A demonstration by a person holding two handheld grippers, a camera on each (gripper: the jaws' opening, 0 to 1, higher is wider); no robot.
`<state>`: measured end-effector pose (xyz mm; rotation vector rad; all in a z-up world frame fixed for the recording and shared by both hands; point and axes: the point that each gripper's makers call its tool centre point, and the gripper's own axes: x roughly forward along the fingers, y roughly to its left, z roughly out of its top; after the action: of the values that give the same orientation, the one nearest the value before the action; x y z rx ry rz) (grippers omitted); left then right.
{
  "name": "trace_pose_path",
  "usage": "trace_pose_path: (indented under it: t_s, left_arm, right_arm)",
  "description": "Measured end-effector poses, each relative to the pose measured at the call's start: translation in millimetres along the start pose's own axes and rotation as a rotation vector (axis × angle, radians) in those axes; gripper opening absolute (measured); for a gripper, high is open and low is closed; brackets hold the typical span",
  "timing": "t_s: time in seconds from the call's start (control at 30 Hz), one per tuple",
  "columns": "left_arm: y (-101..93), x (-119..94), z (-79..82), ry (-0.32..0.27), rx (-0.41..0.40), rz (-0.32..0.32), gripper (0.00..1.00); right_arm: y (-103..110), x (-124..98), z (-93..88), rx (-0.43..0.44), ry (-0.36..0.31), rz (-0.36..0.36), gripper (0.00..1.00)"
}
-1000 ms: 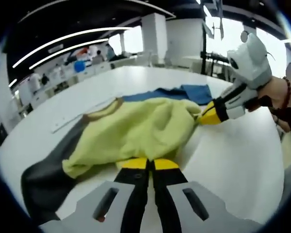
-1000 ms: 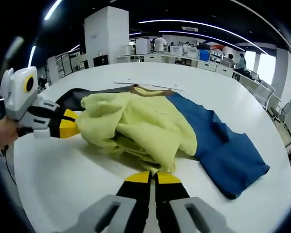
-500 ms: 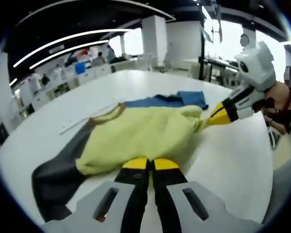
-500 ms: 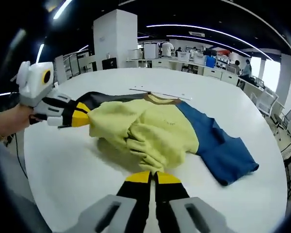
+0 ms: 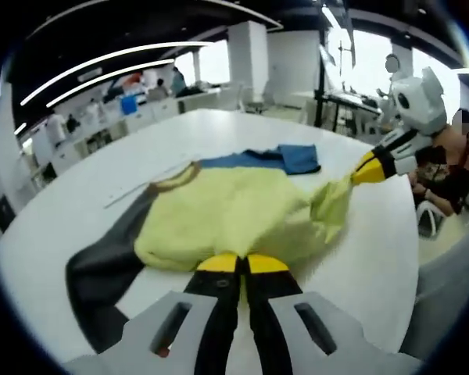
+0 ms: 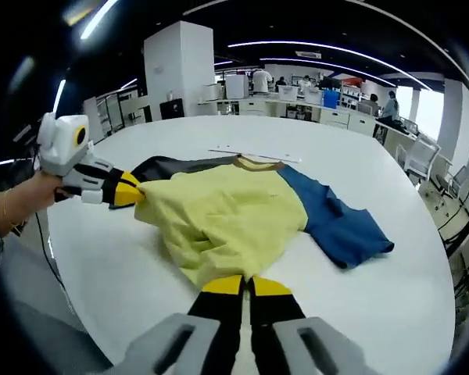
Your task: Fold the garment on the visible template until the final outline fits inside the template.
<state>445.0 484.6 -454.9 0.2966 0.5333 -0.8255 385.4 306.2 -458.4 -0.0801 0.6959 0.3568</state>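
Both tools, L (image 5: 241, 264) & R (image 6: 246, 285), pinching yellow garment (image 6: 223, 215) hem on white table (image 6: 375, 297).

So the count: one garment (image 6: 234, 215) mid-frame, yellow body with one blue sleeve (image 6: 336, 223) and one dark grey sleeve (image 6: 160, 166). One white desk (image 6: 391, 289) under it. Two hand-held grippers: left hand-held gripper (image 5: 238, 269), right hand-held gripper (image 6: 242, 291).

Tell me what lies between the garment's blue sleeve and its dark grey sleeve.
In the right gripper view, the yellow body of the garment spans the stretch between the blue sleeve and the dark grey sleeve, with its brown collar at the far edge.
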Motion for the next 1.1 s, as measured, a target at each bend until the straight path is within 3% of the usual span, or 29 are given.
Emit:
trace_pose_path:
  t_s: [0.33,0.73,1.1]
  left_arm:
    - [-10.9,-16,-11.1,0.031,0.001,-0.009,0.0]
    - [-34.8,-22,-26.6,0.053,-0.005,-0.044,0.0]
    - [-64.3,-13,-40.8,0.081,0.006,-0.092,0.0]
  right_arm:
    - [7,-19,-15.4,0.018,0.029,-0.008,0.0]
    - [-13,-40,-29.5,0.057,0.061,-0.063,0.0]
    - [-39,-33,-49.8,0.046,0.126,-0.109,0.0]
